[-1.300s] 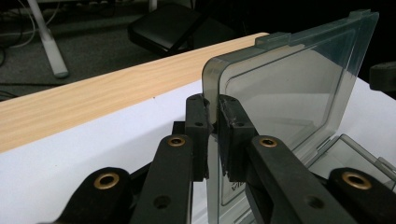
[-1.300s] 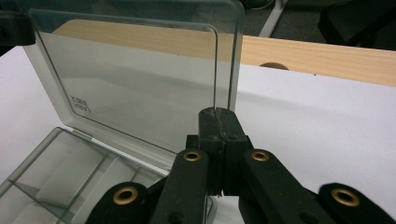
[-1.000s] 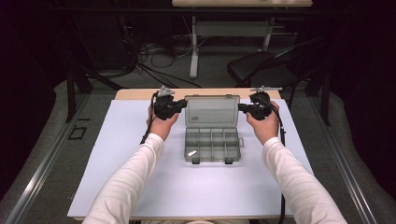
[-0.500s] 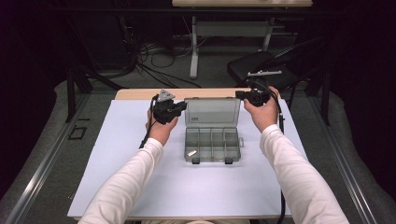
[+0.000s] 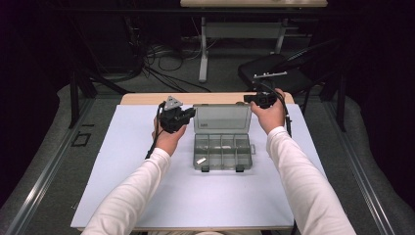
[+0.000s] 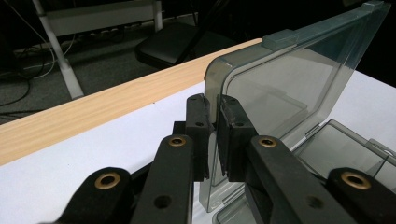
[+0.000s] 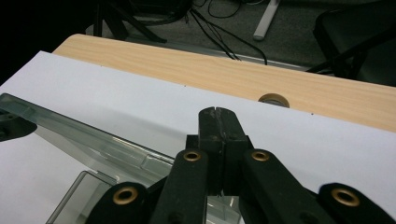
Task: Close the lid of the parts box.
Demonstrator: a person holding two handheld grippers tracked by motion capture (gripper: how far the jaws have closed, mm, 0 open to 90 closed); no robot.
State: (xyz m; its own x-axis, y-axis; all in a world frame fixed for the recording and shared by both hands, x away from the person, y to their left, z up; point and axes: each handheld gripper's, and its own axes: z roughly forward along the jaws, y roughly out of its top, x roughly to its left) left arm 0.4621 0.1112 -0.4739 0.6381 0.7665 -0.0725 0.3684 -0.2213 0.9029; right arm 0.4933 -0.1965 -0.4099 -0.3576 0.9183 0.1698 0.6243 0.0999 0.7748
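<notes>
Compartment box [image 5: 222, 152] opened on the white mat [image 5: 122, 161], lid [image 5: 221, 118] held upright.

Nearest, a small white part [image 5: 200, 160] was seen in a front compartment. Farther back, the lid's left edge was clamped between the left gripper [image 6: 214, 122] pads. The right gripper [image 5: 262, 99], jaws pressed together on nothing, was held just beside the lid's right top corner, before the wooden table edge [image 7: 289, 77].

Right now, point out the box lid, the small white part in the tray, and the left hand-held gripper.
box lid [image 6: 299, 79], left gripper view, on its clear panel.
small white part [image 5: 200, 160], high view, on its middle.
left hand-held gripper [image 6: 214, 116], left gripper view, midway between its fingertips, clamped on the lid's edge.
</notes>
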